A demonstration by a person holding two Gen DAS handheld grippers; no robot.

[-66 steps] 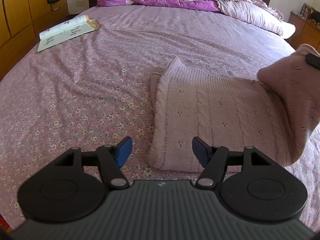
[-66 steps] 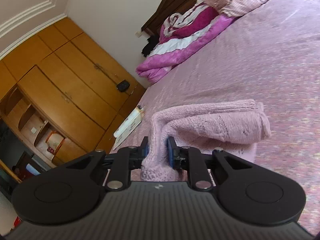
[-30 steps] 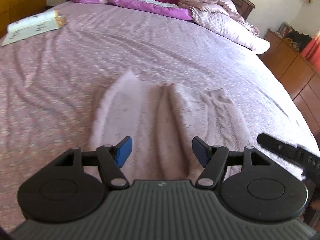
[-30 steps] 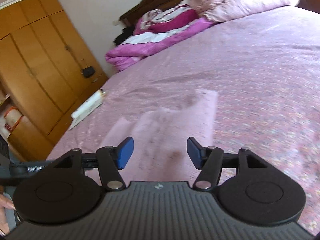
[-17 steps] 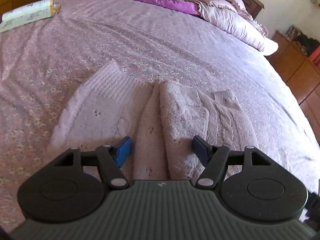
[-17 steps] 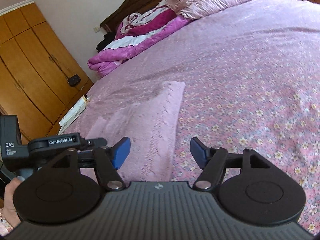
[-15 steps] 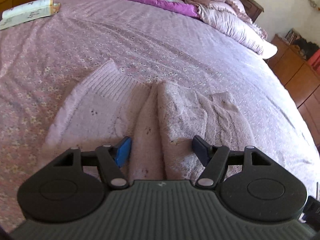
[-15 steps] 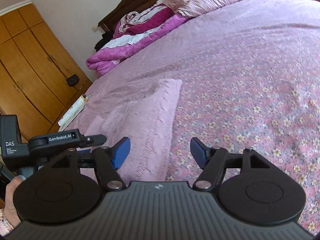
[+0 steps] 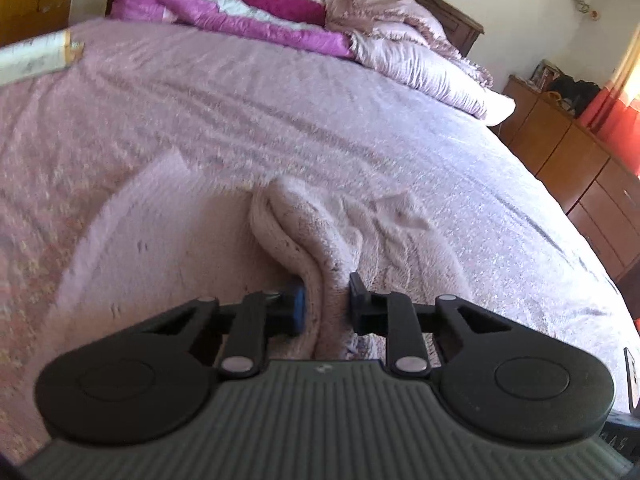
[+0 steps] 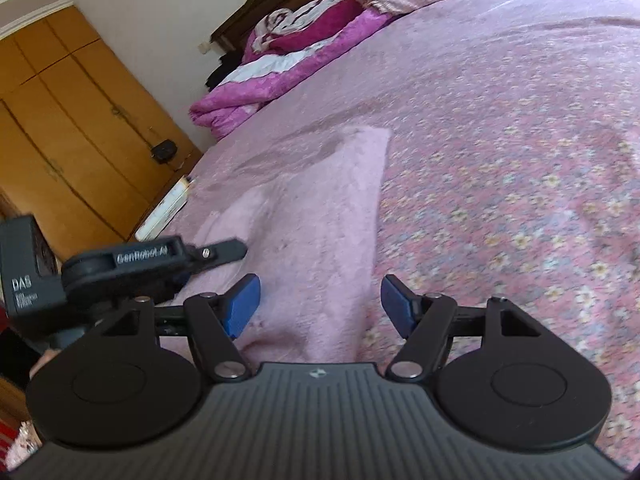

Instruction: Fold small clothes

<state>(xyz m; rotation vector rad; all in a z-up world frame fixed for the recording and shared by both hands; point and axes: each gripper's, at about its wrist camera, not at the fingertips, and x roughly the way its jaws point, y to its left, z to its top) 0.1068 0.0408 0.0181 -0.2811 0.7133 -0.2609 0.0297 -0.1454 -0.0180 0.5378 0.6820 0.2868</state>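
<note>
1. Left wrist view: left gripper [image 9: 324, 306] has its jaws closing on a raised fold of the pink knitted garment [image 9: 304, 248], the blue pads pressing the ridge from both sides. Half a second earlier these jaws stood wide apart with the fold loose between them. The garment lies on the floral bedspread [image 9: 280, 120] near the front edge of the bed, one part flat to the left of the ridge, another bunched to the right. The picture is blurred now, where the earlier one was sharp. A book [image 9: 36, 58] lies at the far left of the bed, and a purple quilt [image 9: 224, 8] is heaped at the head.

2. Right wrist view: right gripper [image 10: 320, 304] has its jaws wide apart and grips nothing; their spread matches half a second earlier. The garment [image 10: 320, 208] lies flat on the bedspread [image 10: 500, 160], its right edge running between the blue pads and under the gripper body. The left gripper [image 10: 224, 252] shows at the left, reaching over the garment, lower and closer to the cloth than before. Wooden wardrobe doors [image 10: 72, 128] stand behind it.
</note>
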